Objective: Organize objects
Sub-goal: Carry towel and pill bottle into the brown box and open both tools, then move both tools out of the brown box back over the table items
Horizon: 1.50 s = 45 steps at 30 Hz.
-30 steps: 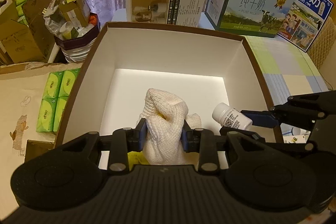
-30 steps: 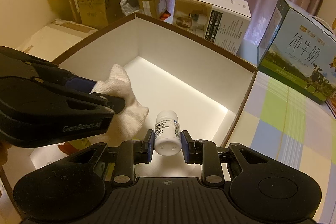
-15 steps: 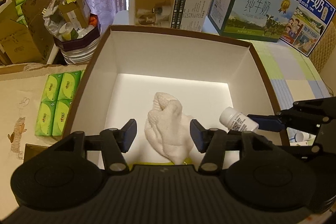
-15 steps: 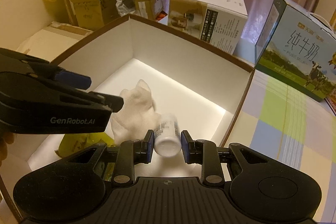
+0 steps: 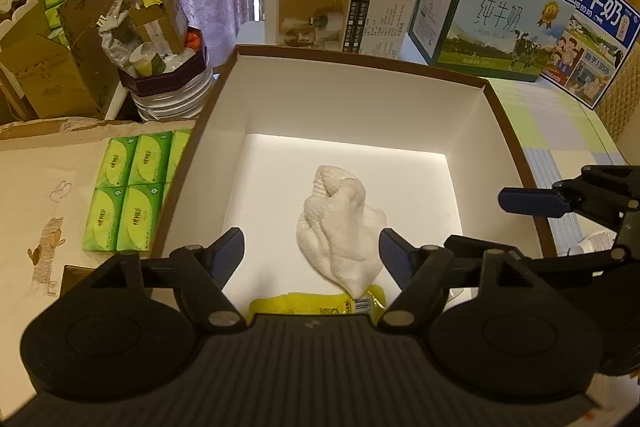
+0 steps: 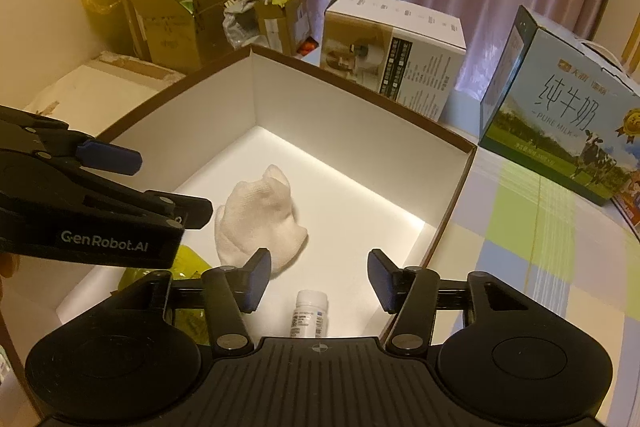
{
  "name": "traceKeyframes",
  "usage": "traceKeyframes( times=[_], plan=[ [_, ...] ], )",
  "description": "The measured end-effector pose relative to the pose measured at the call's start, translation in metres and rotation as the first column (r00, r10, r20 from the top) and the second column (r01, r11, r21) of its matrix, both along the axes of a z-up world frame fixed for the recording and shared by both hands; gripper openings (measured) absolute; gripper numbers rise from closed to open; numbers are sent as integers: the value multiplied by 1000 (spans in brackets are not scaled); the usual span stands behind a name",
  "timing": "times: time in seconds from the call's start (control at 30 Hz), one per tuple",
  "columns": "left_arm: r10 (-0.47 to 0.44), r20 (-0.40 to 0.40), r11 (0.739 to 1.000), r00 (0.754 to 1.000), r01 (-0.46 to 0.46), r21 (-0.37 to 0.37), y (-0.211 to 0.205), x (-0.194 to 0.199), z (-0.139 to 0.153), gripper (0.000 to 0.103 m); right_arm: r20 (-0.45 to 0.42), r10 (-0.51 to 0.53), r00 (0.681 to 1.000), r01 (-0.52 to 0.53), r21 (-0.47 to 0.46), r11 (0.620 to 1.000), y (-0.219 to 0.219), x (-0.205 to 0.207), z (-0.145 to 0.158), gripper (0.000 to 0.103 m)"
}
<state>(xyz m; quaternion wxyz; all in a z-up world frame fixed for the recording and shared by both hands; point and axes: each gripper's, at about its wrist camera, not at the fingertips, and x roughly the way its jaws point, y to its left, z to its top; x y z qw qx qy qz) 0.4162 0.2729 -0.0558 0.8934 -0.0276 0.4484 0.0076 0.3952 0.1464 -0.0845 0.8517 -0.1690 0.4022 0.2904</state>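
A big white box with a brown rim (image 5: 505,131) (image 6: 456,187) sits on the table. A crumpled white cloth (image 5: 340,223) (image 6: 260,215) lies on its floor, partly over a yellow packet (image 5: 316,303) (image 6: 188,263). A small white pill bottle (image 6: 310,313) lies on the box floor near the right wall. My left gripper (image 5: 312,251) is open and empty above the cloth. My right gripper (image 6: 318,277) is open and empty above the bottle. It shows at the right of the left wrist view (image 5: 532,203).
Green tissue packs (image 5: 132,187) lie left of the box. A white carton (image 5: 340,11) (image 6: 396,55) and milk cartons (image 5: 492,15) (image 6: 560,107) stand behind it. Cardboard boxes and clutter (image 5: 152,39) fill the back left. A checked tablecloth (image 6: 540,247) lies to the right.
Both grippers opened. The left one let go of the cloth, which now lies in the box. The right one let go of the bottle, which now lies on the box floor. Both pulled back.
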Motion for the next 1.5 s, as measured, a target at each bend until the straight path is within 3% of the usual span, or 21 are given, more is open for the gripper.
traceKeyframes(
  times=[0.43,0.7,1.17,1.5],
  plan=[
    [25,35,1000,999,-25,2,0,-32,19,77,16,18,1000,-19,39,999,-13,-25,13,58],
    [40,81,999,996,-40,-1,-8,-63,40,81,42,33,999,-37,117,992,-36,-53,32,61],
    [41,136,999,990,-40,-12,-39,-127,67,86,53,28,998,-40,238,971,-86,-106,58,65],
    [35,136,999,990,-30,-41,-70,-163,71,87,34,16,999,-24,256,966,-129,-134,62,66]
  ],
)
